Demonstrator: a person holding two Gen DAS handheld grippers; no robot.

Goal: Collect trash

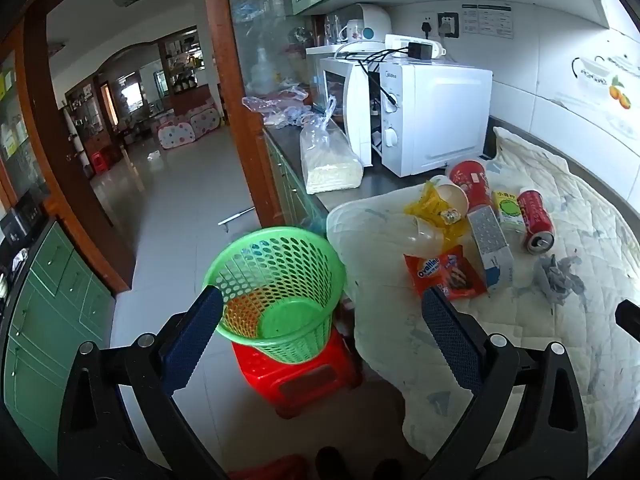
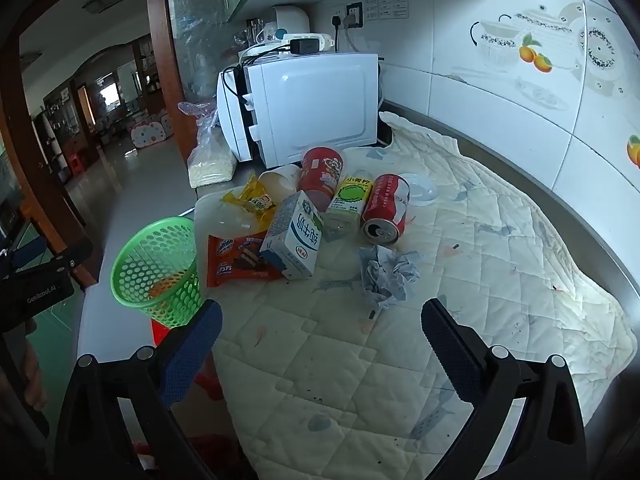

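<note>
Left wrist view, from the left: a tiled floor (image 1: pixel 168 200) runs through a wooden doorway; a green mesh basket (image 1: pixel 276 288) sits on a red stool (image 1: pixel 304 376) beside the tabletop's quilted cloth (image 1: pixel 560 340). Trash lies heaped there: Ovaltine wrapper (image 1: pixel 442 276), milk carton (image 1: pixel 490 246), red can (image 1: pixel 534 220), before a white microwave (image 1: pixel 436 116). Both the left gripper (image 1: pixel 322 300) and right gripper (image 2: pixel 322 312) have jaws spread, empty.

Black-framed grippers (image 1: pixel 322 308), blue textured pads (image 2: pixel 192 350), silver, seemingly screw-like, pivots.
</note>
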